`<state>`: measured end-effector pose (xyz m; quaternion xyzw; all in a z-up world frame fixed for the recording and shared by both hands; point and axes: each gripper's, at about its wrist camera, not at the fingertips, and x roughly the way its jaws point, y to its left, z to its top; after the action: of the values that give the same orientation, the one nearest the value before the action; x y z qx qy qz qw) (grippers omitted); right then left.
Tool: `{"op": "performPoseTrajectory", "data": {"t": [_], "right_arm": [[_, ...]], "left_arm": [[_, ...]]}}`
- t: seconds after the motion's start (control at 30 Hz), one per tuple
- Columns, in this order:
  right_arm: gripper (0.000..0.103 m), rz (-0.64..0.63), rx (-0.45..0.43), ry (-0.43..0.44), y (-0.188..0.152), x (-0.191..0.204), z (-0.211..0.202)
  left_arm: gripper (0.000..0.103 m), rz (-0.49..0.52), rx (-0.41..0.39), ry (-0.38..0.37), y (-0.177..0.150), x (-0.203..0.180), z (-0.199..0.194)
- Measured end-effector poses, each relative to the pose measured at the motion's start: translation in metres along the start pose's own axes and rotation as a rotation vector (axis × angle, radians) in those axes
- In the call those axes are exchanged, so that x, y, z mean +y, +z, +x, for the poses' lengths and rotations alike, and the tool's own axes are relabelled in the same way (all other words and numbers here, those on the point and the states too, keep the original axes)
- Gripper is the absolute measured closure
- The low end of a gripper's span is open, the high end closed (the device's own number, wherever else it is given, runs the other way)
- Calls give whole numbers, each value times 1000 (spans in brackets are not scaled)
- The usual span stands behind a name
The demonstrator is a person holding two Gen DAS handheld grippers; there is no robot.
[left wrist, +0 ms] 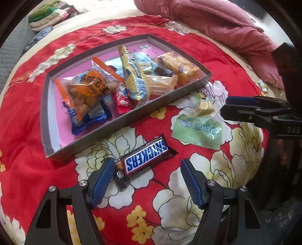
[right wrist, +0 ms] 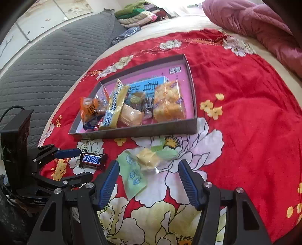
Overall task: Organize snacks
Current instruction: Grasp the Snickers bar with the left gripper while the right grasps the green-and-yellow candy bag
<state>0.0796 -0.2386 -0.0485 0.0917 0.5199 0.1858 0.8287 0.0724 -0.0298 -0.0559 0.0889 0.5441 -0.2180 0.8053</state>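
A Snickers bar [left wrist: 145,160] lies on the red flowered bedspread [left wrist: 24,160], in front of a shallow grey tray [left wrist: 132,122] that holds several snack packets. My left gripper [left wrist: 148,169] stands open over the bar, which sits between the pads with its left end by the left pad [left wrist: 102,181]. To the right lies a pale green packet [right wrist: 135,175] with a yellow pastry [right wrist: 148,159] in it. My right gripper [right wrist: 149,169] is open just above it, and the packet lies between its pads, which do not press on it.
A pink quilt [right wrist: 254,18] is bunched at the far right of the bed. Folded clothes [right wrist: 135,15] are stacked at the back. A grey quilted mat [right wrist: 47,62] lies left of the bed. A small yellow packet [left wrist: 263,86] sits by the quilt.
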Motion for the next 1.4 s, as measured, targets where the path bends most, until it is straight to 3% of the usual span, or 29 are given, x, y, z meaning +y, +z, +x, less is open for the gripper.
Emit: {"op": "performPoseTrajectory", "data": {"t": [0.27,0.43,0.73,0.9,1.03,1.3,1.4], "right_arm": [[39,65,86,50,-4,-5,27],[38,96,83,77,0,-6,37],[41,39,59,41,7,6,51],[46,-18,54,4,8,13,55],[50,-105,51,-40,8,26,56],[60,-24,50,73,8,13,46],[61,-29,58,72,8,15,49]], "left_arm": [[29,49,15,2,3,7,16],[29,21,-5,-34,9,16,20],[30,9,-8,-79,12,12,32],[42,-23,-16,-84,9,10,32],[67,-72,-38,-83,4,12,28],[72,-190,-75,-143,-3,23,10],[73,-207,-79,-145,-5,22,4]]}}
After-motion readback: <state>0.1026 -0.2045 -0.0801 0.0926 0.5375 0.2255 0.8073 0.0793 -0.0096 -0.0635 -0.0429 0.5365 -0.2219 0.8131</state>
